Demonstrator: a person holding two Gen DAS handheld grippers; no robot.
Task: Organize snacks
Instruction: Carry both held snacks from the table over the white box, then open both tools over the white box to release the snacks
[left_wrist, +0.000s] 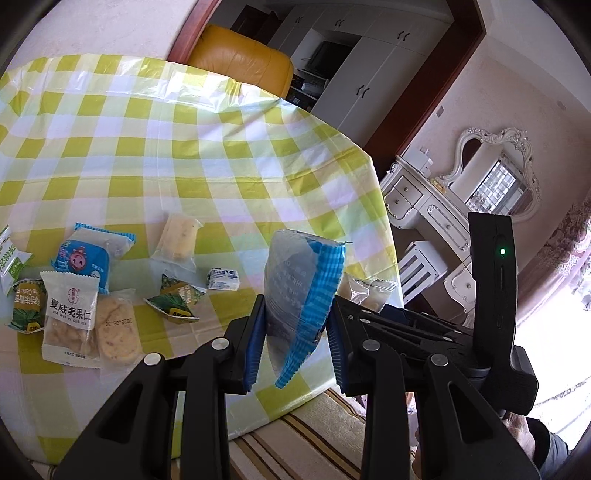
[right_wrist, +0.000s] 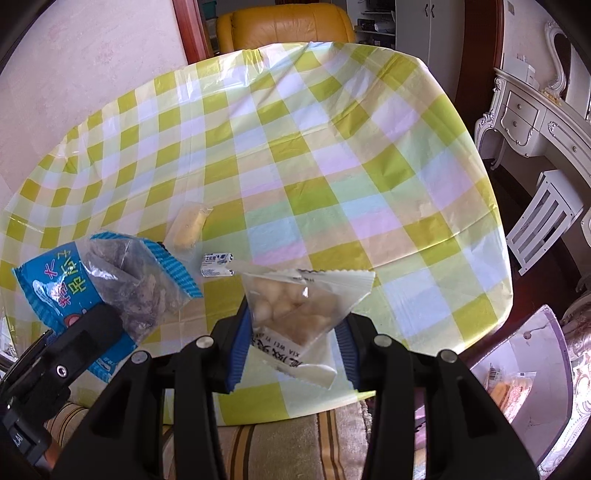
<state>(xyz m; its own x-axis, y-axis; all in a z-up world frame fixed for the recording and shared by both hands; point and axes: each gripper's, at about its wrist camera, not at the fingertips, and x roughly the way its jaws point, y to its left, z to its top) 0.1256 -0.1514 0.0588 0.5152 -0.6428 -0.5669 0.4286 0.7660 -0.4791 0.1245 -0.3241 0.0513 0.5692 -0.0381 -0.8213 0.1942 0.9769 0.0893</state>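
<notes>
My left gripper is shut on a blue-edged clear snack packet and holds it upright above the near edge of the checked table. The right wrist view shows that same blue packet at the lower left. My right gripper is shut on a clear packet of pale biscuit pieces with a white printed end, which is also lifted off the table. Loose snacks lie at the left: a blue pig packet, a white biscuit packet, green packets, a small wrapped candy and a yellowish cake packet.
A yellow leather chair stands behind the table. A white dresser with a mirror and a white stool stand to the right. A pale translucent container holding a packet sits low on the right. Striped fabric lies under the near table edge.
</notes>
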